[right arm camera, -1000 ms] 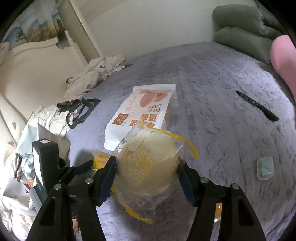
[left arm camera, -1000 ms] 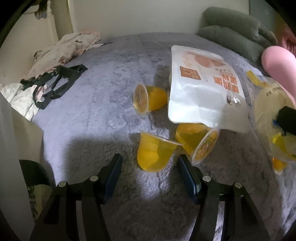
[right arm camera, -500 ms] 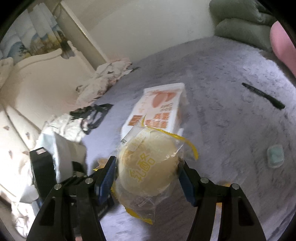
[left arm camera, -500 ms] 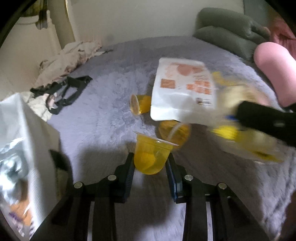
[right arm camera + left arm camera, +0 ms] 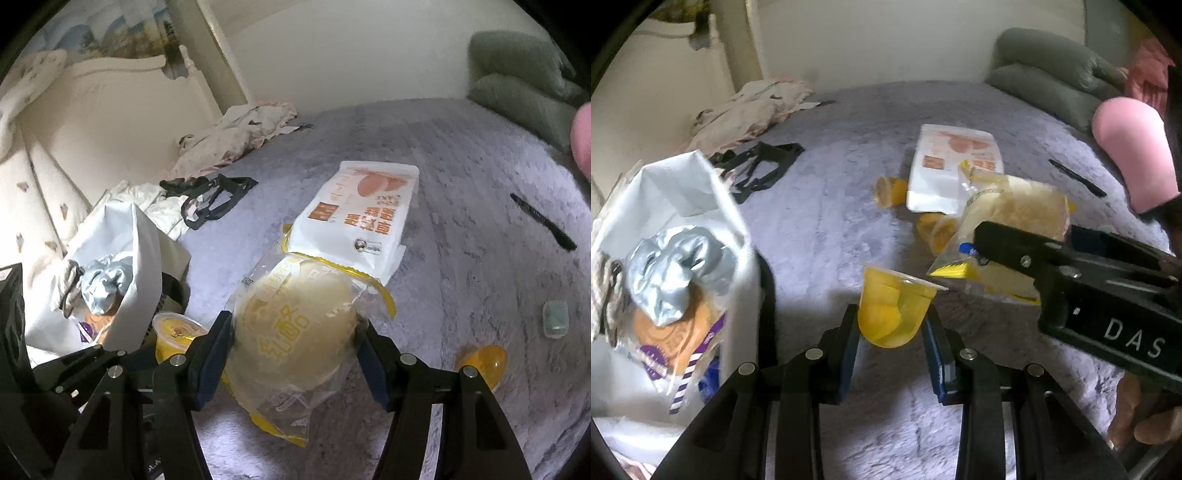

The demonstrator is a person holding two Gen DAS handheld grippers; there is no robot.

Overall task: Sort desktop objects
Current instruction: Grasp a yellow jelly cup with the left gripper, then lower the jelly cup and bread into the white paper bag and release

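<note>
My left gripper (image 5: pixel 891 332) is shut on a yellow jelly cup (image 5: pixel 892 308) and holds it above the grey plush surface; the cup also shows in the right wrist view (image 5: pixel 173 330). My right gripper (image 5: pixel 295 338) is shut on a bagged round bun (image 5: pixel 295 325), which also shows in the left wrist view (image 5: pixel 1012 214). An open white bag (image 5: pixel 683 229) holding snack packs stands at the left; it also shows in the right wrist view (image 5: pixel 122 258). A white cake pouch (image 5: pixel 354 221) lies flat in the middle.
Two more jelly cups (image 5: pixel 890 190) (image 5: pixel 936 230) lie by the pouch, another (image 5: pixel 484 363) at the right. A black pen (image 5: pixel 543 227), a small pale green item (image 5: pixel 555 319), black straps (image 5: pixel 757 170), clothes (image 5: pixel 236 140), grey pillows (image 5: pixel 1052 74) and a pink cushion (image 5: pixel 1134 147) are around.
My left gripper closed on the jelly cup and lifted it toward the white bag. My right gripper carried the bagged bun leftward, alongside the left gripper.
</note>
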